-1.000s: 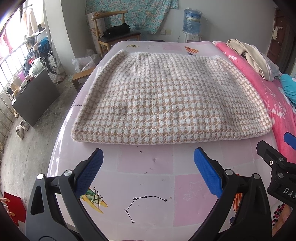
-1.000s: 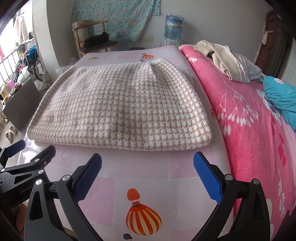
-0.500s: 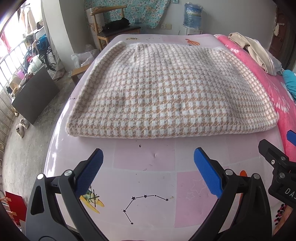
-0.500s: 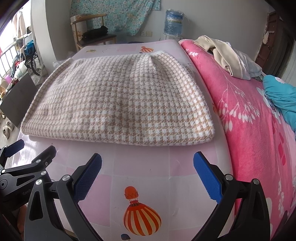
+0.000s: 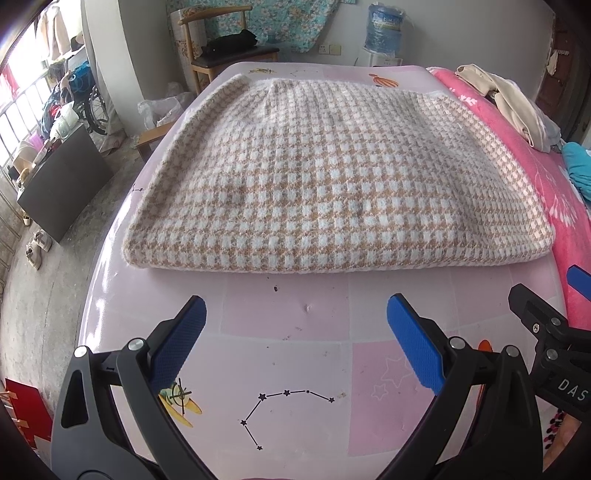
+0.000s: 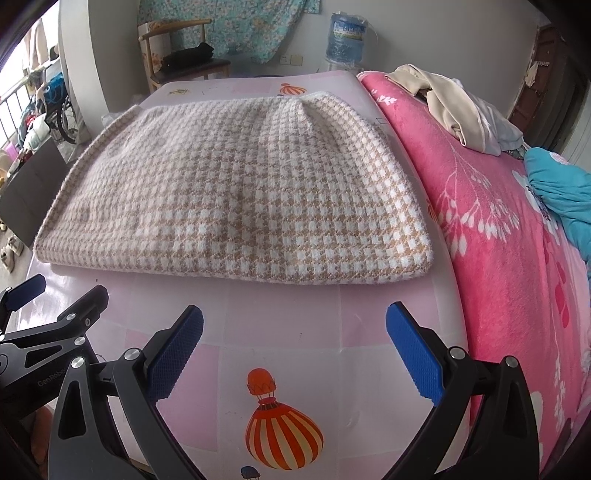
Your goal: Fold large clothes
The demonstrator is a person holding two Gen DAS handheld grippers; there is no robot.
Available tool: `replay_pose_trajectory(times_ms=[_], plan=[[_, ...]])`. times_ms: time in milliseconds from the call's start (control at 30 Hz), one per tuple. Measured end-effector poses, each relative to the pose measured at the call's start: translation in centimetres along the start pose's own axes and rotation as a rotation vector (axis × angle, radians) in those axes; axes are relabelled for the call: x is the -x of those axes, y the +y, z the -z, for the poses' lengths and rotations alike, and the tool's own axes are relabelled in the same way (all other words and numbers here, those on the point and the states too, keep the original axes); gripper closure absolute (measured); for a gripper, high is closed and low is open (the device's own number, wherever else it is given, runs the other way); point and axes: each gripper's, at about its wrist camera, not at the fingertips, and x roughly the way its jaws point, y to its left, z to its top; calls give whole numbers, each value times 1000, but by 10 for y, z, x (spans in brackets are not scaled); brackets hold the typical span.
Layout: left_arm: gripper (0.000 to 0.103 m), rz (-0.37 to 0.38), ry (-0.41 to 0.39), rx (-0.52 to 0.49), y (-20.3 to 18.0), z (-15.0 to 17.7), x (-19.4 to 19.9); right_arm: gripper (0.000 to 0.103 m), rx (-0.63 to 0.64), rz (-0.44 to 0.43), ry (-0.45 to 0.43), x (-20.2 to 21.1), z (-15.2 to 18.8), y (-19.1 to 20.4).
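Observation:
A large beige and white houndstooth knit garment (image 5: 332, 177) lies folded flat on the pink patterned table (image 5: 288, 325); it also shows in the right wrist view (image 6: 236, 199). My left gripper (image 5: 293, 332) is open and empty, a short way in front of the garment's near edge. My right gripper (image 6: 293, 339) is open and empty, just in front of the garment's near right part. Each gripper shows at the edge of the other's view: the right one (image 5: 546, 317) and the left one (image 6: 44, 314).
A pink floral blanket (image 6: 498, 229) lies right of the table, with a cream garment (image 6: 450, 103) and a teal cloth (image 6: 561, 184) on it. A wooden chair (image 5: 221, 51) and a water jug (image 5: 384, 26) stand behind. The floor drops off at the left (image 5: 55, 277).
Both grippers have moved forward toward the garment, so it looks larger and nearer. Both have stayed open and empty. The garment has not moved.

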Motion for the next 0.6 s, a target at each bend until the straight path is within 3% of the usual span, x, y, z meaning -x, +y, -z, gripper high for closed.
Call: replay_pose_trajectory(times_ms=[600], plan=[[8, 14, 2, -2, 0, 1, -1, 6, 3, 14, 8, -1, 2, -1]])
